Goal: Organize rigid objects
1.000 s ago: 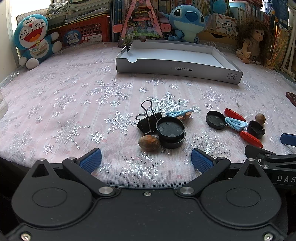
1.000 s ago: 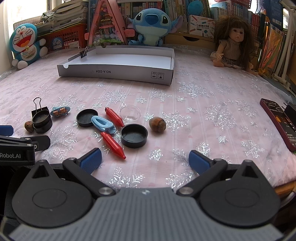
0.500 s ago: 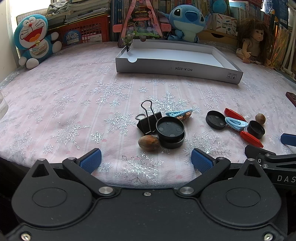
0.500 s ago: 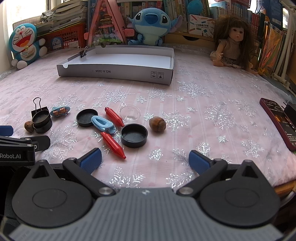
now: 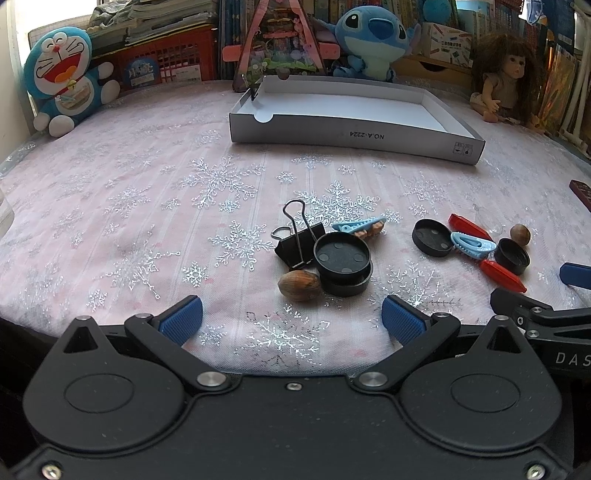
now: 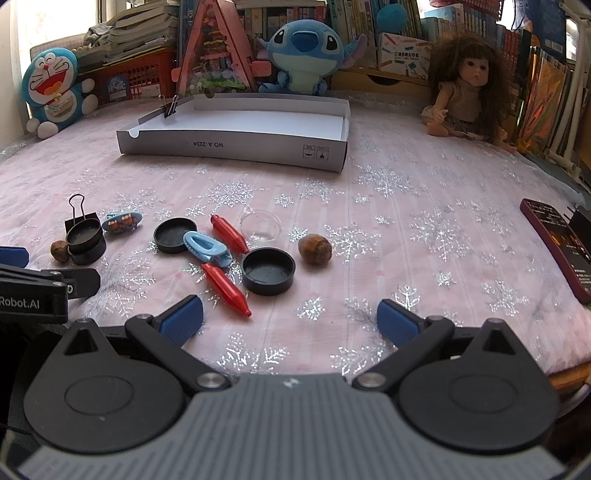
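Both tools, left tool [image 5: 291, 319] and right tool [image 6: 290, 319], wide apart, empty, above tablecloth [image 5: 147, 206].

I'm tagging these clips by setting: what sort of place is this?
Most likely a home room, perhaps a child's bedroom or study. A pink snowflake-patterned cloth covers the surface; behind it sit a blue Stitch plush toy, a long-haired doll and shelves packed with books.

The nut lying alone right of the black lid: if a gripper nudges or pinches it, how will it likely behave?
The nut looks rounded and oval, so a nudge would probably roll it across the cloth. Its hard, smooth-looking shell may slip from a pinch. It seems small and light, and nothing touches it to stop it.
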A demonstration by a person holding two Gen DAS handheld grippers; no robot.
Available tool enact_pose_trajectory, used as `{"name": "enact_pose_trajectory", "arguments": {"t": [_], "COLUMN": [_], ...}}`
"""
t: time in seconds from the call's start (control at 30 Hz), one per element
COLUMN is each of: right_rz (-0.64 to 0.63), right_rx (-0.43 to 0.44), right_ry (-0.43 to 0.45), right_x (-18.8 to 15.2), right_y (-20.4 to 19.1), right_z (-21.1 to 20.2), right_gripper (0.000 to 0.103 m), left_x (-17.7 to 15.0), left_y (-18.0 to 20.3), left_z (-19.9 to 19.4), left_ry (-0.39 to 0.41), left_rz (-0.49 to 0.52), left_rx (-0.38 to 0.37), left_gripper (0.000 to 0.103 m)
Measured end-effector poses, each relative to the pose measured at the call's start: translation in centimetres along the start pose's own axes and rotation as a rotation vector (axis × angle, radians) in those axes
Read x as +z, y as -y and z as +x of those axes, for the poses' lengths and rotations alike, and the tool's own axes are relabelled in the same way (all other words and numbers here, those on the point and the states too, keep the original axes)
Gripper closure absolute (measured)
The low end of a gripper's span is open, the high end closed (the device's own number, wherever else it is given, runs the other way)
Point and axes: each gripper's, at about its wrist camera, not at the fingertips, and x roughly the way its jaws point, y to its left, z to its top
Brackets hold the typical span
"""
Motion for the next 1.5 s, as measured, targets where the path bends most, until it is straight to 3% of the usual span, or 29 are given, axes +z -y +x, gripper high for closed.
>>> {"name": "enact_pose_trajectory", "arguments": {"t": [0.2,0.7,0.77,0.87,0.97,1.03,1.3,1.5], "right_rz": [-0.037,-0.02,-0.021,-0.027,-0.045,-0.056,-0.068,-0.088], "right_rx": [0.029,0.029,0.038,0.059,0.09,0.101,0.191,0.189], "right_ry": [0.041,0.034,0.055,0.104,0.131,0.14,0.088,0.069], "right_x": [-0.4,-0.1,0.1,0.3,0.3,0.2,0.0,0.1], "right_y": [0.4,0.4,0.5,0.6,0.4,0.2,-0.1,-0.8], "right_z": [0.1,0.2,-0.2,-1.1,-1.9,-2.2,-2.1,-1.3], "right_gripper": [0.0,0.0,0.0,0.003,0.012,0.023,0.059,0.065], "left_x": [0.3,0.0,0.1,0.2,0.3,0.3,0.1,0.0], "left_y": [-0.2,-0.3,-0.5,-0.9,-1.0,-1.1,-0.7,-0.5], "left_z": [0.1,-0.1,-0.3,-1.0,-1.5,-1.8,-2.3,-2.1], "left_ry": [-0.015,0.016,0.016,0.032,0.041,0.047,0.054,0.06], "left_rz": [0.016,0.031,0.031,0.042,0.054,0.054,0.066,0.082], "left_rx": [-0.012,-0.029,-0.048,-0.09,-0.098,-0.097,-0.124,-0.119], "left_gripper": [0.0,0.0,0.004,0.024,0.038,0.053,0.078,0.082]}}
